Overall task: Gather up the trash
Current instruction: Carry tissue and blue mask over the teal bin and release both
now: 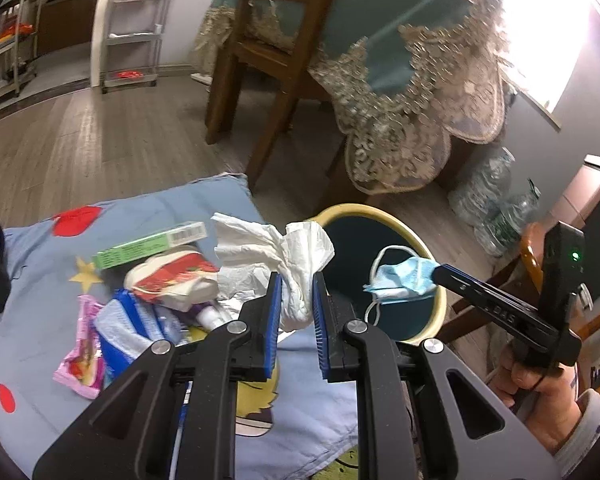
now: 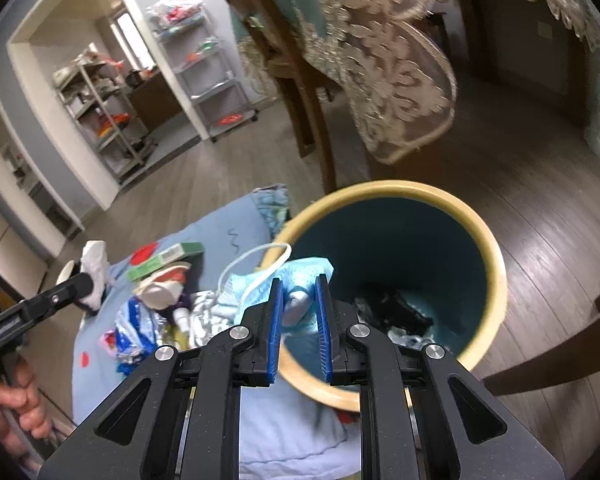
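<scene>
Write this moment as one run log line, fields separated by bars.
left gripper: shut on white tissue | right gripper: shut on blue face mask, at bin rim

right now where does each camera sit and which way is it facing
Left wrist: on the left gripper, facing forward and down over the blue mat; its pads clamp a white tissue; the right hand shows at right.
Right wrist: on the right gripper, facing down at the bin's rim; its pads clamp a blue face mask; the left hand shows at left.
Shared: bin, mat, green box, both held items, each other's gripper.
</scene>
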